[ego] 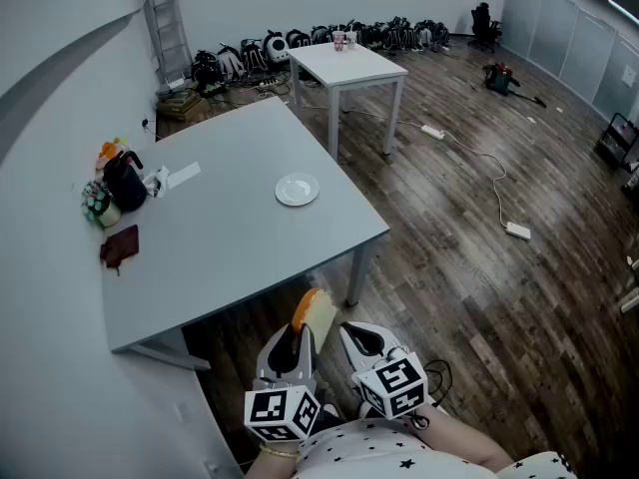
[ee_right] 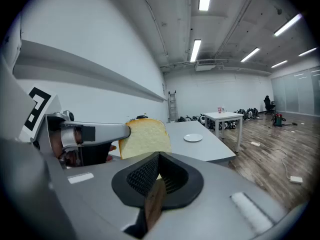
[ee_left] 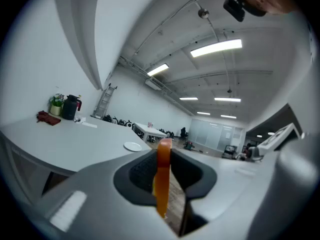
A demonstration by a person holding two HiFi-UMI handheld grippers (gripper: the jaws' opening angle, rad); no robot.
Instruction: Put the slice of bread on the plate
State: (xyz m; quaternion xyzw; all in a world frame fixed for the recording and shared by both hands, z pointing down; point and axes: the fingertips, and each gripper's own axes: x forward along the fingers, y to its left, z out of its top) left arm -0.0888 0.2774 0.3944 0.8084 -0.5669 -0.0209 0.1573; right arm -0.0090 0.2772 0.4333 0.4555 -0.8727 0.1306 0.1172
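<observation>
A slice of bread (ego: 312, 312) with an orange-brown crust stands on edge in my left gripper (ego: 303, 332), whose jaws are shut on it; both hang in front of the grey table's (ego: 230, 257) near edge, over the wooden floor. Seen along the left gripper (ee_left: 162, 159), the bread (ee_left: 162, 179) is edge-on between the pads. A small white plate (ego: 297, 189) lies near the table's right edge, also in view as the plate (ee_left: 133, 146) and the plate (ee_right: 193, 138). My right gripper (ego: 357, 335) sits just right of the bread (ee_right: 144, 138); the right gripper (ee_right: 159, 159) is shut and holds nothing.
A black jug (ego: 124, 180), a small plant and a dark red cloth (ego: 120, 245) sit at the table's left side. A white table (ego: 347, 65) stands further back. Cables and a power strip (ego: 517, 231) lie on the wooden floor to the right.
</observation>
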